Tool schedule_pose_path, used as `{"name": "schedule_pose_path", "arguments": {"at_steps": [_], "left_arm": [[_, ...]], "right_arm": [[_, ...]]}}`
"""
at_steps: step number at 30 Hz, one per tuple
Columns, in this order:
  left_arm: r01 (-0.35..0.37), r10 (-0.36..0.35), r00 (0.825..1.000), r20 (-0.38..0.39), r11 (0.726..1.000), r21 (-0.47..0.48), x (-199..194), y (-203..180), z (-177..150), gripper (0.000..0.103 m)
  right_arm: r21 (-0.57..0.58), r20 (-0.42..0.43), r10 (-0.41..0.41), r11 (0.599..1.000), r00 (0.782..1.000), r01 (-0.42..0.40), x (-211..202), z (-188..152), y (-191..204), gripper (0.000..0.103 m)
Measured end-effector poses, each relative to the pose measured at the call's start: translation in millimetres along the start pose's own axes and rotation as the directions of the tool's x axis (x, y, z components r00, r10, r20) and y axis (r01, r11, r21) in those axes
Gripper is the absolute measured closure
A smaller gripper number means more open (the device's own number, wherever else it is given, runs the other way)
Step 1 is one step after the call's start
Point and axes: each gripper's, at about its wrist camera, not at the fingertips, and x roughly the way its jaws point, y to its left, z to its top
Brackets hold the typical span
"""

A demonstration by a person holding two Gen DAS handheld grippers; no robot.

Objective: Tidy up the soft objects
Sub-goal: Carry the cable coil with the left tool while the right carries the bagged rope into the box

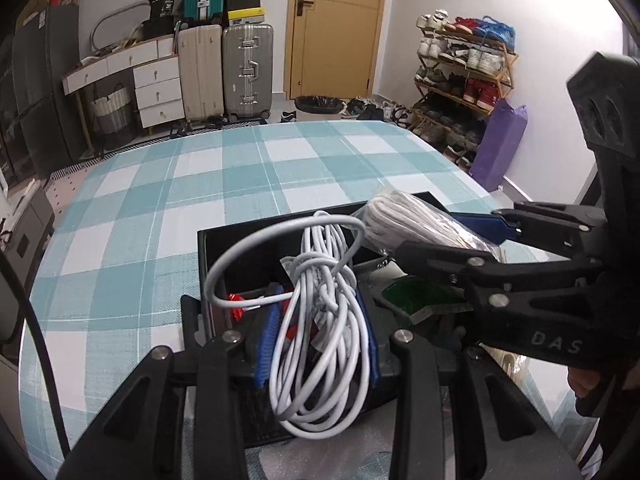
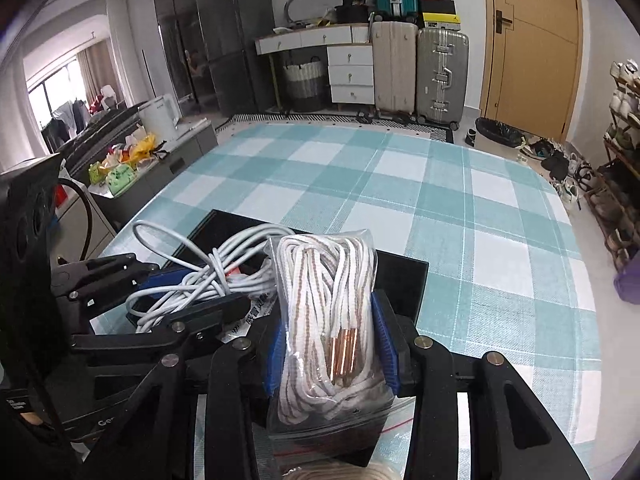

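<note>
- Left wrist view: the left gripper (image 1: 318, 344) has its blue pads closed on a coil of white cable (image 1: 324, 332), which hangs between its jaws directly over the black box (image 1: 212, 248) just ahead.
- One loose loop of the cable arcs out to the gripper's left, above the box's near-left corner; I judge it could catch on the rim on the way down.
- To the right, the right gripper (image 1: 452, 236) reaches across, clamped on a bag of white laces (image 1: 404, 220) above the box's far-right part.
- Inside the box, small packets with red and green parts already lie; what they are is unclear.
- Right wrist view: the right gripper (image 2: 332, 344) is closed on the clear bag of white-and-tan laces (image 2: 328, 320), copper tips showing, right between its pads.
- The black box (image 2: 404, 280) sits under and just ahead of it; the left gripper (image 2: 192, 300) and its cable (image 2: 200, 280) crowd the space to its left.
- Progress, as I judge it: both items are held over the box, neither released yet; lowering and letting go remain.
- The checked cloth (image 2: 460, 208) beyond the box carries no other soft objects in view.
</note>
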Motion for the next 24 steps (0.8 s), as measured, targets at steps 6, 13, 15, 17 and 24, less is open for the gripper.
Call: {"name": "schedule_pose_path", "arguments": {"at_steps": [6,13,15,17,24], "left_arm": [[0.025,-0.025,1.000,-0.006,1.000,-0.007,-0.4,0.1,-1.6,0.068],[0.020,-0.020,1.000,-0.002,1.000,0.005,-8.5,-1.4,-5.6,0.067],[0.019,-0.019,1.000,0.000,1.000,0.009,-10.3,-0.5,-6.8,0.067],[0.019,-0.019,1.000,0.005,1.000,0.008,-11.7,0.6,-7.5,0.066],[0.044,-0.043,0.999,0.029,0.999,-0.011,-17.0,5.8,-6.5,0.045]], "right_arm": [[-0.027,-0.025,-0.022,0.999,0.999,0.021,8.6,1.4,2.0,0.064],[-0.033,-0.071,0.005,0.999,0.997,-0.007,7.6,1.9,4.1,0.064],[-0.034,-0.085,0.018,0.999,0.996,-0.021,5.7,1.9,4.5,0.064],[-0.040,-0.100,0.018,0.999,0.995,-0.022,3.6,1.2,6.5,0.064],[-0.072,-0.013,-0.026,0.997,1.000,0.025,-0.7,1.1,11.3,0.044]]}}
